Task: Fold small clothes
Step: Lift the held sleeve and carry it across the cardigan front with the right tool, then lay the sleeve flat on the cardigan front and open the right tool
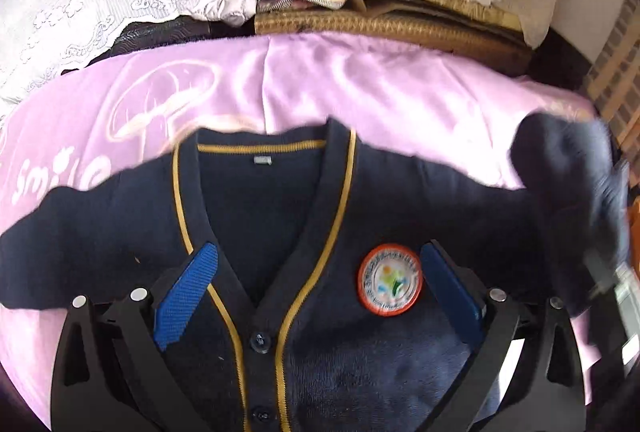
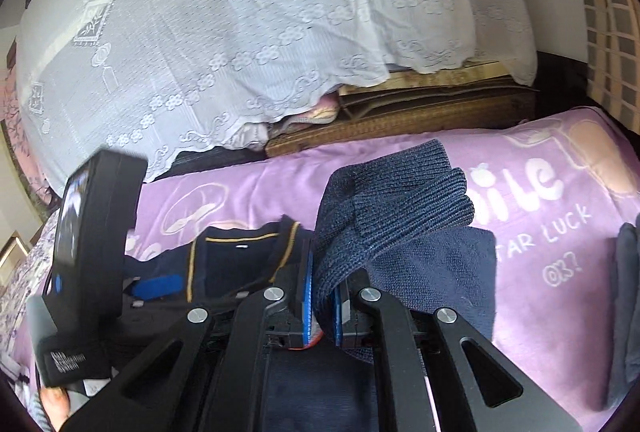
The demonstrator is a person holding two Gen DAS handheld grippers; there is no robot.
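Note:
A navy cardigan (image 1: 280, 216) with yellow trim and a round orange-rimmed badge (image 1: 390, 278) lies face up and buttoned on a pink blanket (image 1: 360, 80). My left gripper (image 1: 320, 248) hovers over its chest, open, with blue pads (image 1: 188, 296) on either side of the V-neck and nothing pinched. My right gripper (image 2: 322, 292) is shut on the cardigan's sleeve (image 2: 400, 192) just behind the ribbed cuff, which stands raised above the blanket. From the left wrist, that raised sleeve (image 1: 568, 184) is a dark blur at the right edge. The other sleeve (image 1: 60, 232) lies stretched out to the left.
Behind the blanket, a white lace cloth (image 2: 240, 32) drapes over a pile, with a brown woven mat (image 2: 400, 120) and folded fabric showing beneath it. Dark folded clothing (image 2: 628, 312) sits at the blanket's right edge. The blanket carries printed lettering (image 2: 536, 184).

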